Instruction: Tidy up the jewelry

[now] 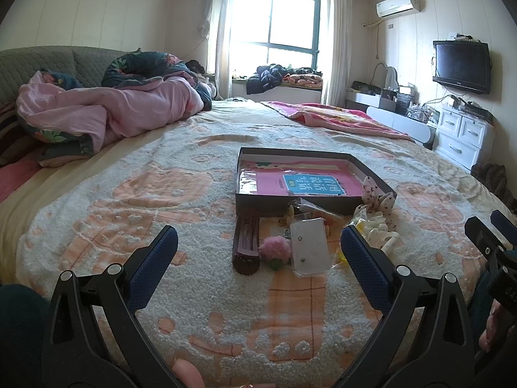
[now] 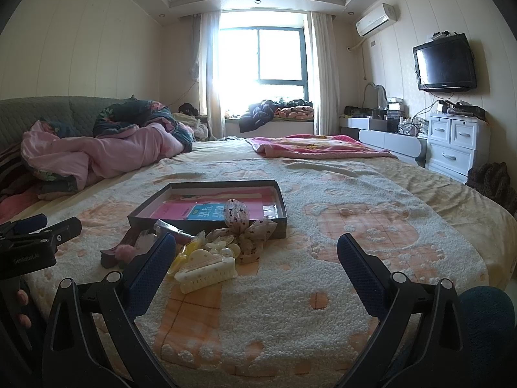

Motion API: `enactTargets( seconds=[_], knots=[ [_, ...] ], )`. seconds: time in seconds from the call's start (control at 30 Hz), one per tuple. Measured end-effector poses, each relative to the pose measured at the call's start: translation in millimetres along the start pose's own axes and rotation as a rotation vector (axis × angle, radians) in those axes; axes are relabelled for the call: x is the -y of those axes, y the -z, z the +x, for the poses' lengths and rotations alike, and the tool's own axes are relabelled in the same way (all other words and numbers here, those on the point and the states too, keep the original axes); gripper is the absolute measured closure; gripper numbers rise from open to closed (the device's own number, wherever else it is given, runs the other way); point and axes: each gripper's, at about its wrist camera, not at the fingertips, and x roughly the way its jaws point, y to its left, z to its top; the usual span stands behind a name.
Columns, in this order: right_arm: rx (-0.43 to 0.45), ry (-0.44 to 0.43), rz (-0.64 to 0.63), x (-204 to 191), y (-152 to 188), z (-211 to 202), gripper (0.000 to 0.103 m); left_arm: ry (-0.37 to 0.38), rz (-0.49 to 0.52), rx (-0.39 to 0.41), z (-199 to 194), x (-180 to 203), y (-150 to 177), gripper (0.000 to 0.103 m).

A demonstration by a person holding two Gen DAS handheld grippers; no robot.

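Hair accessories are lying heaped on the bedspread (image 1: 97,226) ahead of both grippers, against the near wall of the shallow box (image 1: 245,199). Left gripper (image 1: 258,249) is hovering with jaws apart before the brown barrette (image 1: 246,245), pink pompom (image 1: 275,249) and earring card (image 1: 311,247). Right gripper (image 2: 257,255) is hovering agape, cream claw clip (image 2: 205,270) beside its left finger.

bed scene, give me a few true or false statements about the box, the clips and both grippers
1. The dark box holds a pink book. True.
2. The cream claw clip lies inside the box. False: it lies on the blanket, in front of the box.
3. The left gripper is shut on the brown clip. False: it is open and empty.
4. The right gripper is open. True.
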Motion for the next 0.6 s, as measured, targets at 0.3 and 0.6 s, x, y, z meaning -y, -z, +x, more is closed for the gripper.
enactTargets(
  seconds=[0.3, 0.6],
  knots=[
    [-0.024, -0.028, -0.005, -2, -2, 5, 0.006, -0.007, -0.013, -0.011, 7, 0, 3, 0.011],
    [-0.077, -0.099, -0.037, -16, -3, 23, 0.006, -0.044, -0.065, -0.052, 17, -16, 3, 0.011]
  ],
)
